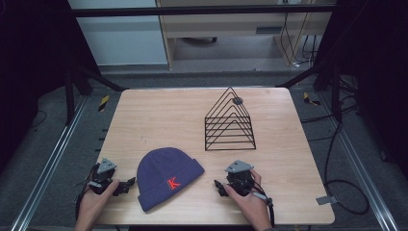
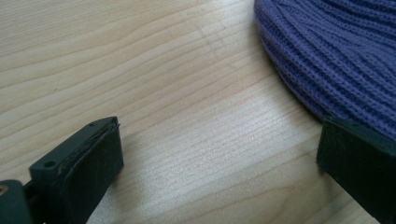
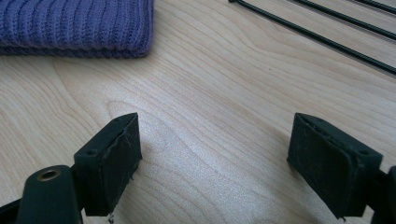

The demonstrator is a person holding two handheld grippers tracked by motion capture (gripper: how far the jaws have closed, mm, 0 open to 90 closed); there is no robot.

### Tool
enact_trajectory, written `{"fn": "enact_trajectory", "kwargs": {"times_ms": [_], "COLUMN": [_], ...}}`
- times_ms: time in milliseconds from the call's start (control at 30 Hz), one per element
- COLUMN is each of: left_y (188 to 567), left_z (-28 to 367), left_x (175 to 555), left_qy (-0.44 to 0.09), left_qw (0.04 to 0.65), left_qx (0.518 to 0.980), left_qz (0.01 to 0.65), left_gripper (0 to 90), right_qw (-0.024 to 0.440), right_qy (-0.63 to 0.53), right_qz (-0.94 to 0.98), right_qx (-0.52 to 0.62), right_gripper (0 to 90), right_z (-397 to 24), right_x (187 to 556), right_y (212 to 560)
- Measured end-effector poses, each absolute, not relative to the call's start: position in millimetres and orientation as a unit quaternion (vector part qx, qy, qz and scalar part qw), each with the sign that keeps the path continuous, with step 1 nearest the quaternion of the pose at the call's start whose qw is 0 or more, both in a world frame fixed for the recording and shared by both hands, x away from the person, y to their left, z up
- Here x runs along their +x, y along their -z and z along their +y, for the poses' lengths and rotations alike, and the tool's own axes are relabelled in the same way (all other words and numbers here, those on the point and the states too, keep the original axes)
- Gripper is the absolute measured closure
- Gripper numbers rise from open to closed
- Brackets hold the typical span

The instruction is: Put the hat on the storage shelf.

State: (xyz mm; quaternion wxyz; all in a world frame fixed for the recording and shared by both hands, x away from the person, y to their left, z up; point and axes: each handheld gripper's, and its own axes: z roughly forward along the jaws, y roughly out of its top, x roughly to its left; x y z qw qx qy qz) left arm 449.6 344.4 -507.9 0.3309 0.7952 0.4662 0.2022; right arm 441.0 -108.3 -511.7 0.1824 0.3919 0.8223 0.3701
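Purple ribbed beanie (image 1: 166,177), orange K; black wire rack (image 1: 229,122); light woodgrain table (image 1: 159,115).

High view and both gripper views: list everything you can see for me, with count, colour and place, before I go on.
Table: one, light wood, centre of the high view.
Beanie: one, purple knit with a red letter K, lying flat near the table's front edge, between the two grippers.
Wire rack: one, black, triangular, standing right of centre behind the beanie.
Cables: several, black, on the floor to the right of the table.
Left gripper: one, black with a grey plate, front left beside the beanie, jaws open.
Right gripper: one, black with a grey plate, front right, jaws open.
Hands: two, one on each gripper.
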Motion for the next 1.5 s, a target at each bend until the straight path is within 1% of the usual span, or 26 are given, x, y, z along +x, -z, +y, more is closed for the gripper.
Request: {"fn": "enact_trajectory", "kwargs": {"times_ms": [33,67,133,200,300,367,433,567,667,767,800,867,933,1000,1100,1133,1200,1300,1400,1433,1500], "left_y": [508,507,503,491,479,468,465,454,449,453,453,459,461,466,472,473,475,476,478,478,478], "left_z": [344,345,345,342,335,324,318,303,292,289,289,293,293,291,289,288,287,284,283,282,281], "left_x": [450,450,452,457,464,476,482,500,510,520,520,516,513,508,509,510,512,512,512,512,512], "left_qy": [-0.202,-0.201,-0.194,-0.184,-0.177,-0.153,-0.144,-0.139,-0.138,-0.14,-0.14,-0.124,-0.126,-0.128,-0.113,-0.113,-0.109,-0.109,-0.099,-0.098,-0.094], "left_qw": [0.331,0.335,0.341,0.344,0.34,0.333,0.335,0.324,0.313,0.289,0.289,0.292,0.293,0.287,0.291,0.288,0.282,0.276,0.274,0.274,0.272], "left_qx": [0.795,0.794,0.79,0.794,0.803,0.82,0.823,0.832,0.839,0.842,0.842,0.835,0.833,0.835,0.833,0.834,0.836,0.839,0.84,0.84,0.841], "left_qz": [0.466,0.466,0.472,0.467,0.457,0.44,0.436,0.428,0.423,0.433,0.433,0.45,0.452,0.451,0.456,0.457,0.458,0.457,0.458,0.458,0.459], "left_gripper": [2.9,2.9,8.6,10.6,11.8,12.8,13.7,15.1,18.0,21.9,23.8,27.4,31.3,32.6,37.5,41.2,42.8,47.6,54.3,54.3,57.0], "right_qw": [0.182,0.182,0.182,0.182,0.182,0.181,0.181,0.182,0.182,0.18,0.18,0.18,0.18,0.18,0.18,0.181,0.181,0.181,0.18,0.181,0.18], "right_qy": [-0.37,-0.37,-0.37,-0.37,-0.37,-0.371,-0.371,-0.372,-0.372,-0.373,-0.373,-0.373,-0.373,-0.373,-0.373,-0.373,-0.373,-0.373,-0.373,-0.373,-0.374], "right_qz": [0.822,0.822,0.822,0.822,0.822,0.822,0.822,0.823,0.824,0.823,0.823,0.823,0.823,0.823,0.823,0.823,0.823,0.823,0.823,0.823,0.823], "right_qx": [0.392,0.392,0.392,0.392,0.392,0.391,0.391,0.389,0.387,0.388,0.388,0.389,0.389,0.388,0.389,0.388,0.388,0.388,0.388,0.387,0.388], "right_gripper": [17.1,17.1,17.1,17.2,17.3,17.7,18.0,18.6,19.1,19.3,19.3,19.5,19.5,19.6,19.6,19.7,19.7,19.8,19.8,19.9,19.9], "right_z": [-108,-108,-108,-108,-108,-108,-108,-108,-109,-108,-108,-108,-108,-108,-108,-108,-108,-108,-108,-108,-108], "right_x": [441,441,441,441,441,441,441,441,440,440,440,440,440,440,440,440,440,440,440,440,440], "right_y": [512,512,512,512,512,512,512,512,512,512,512,511,511,511,511,512,512,512,512,512,512]}}
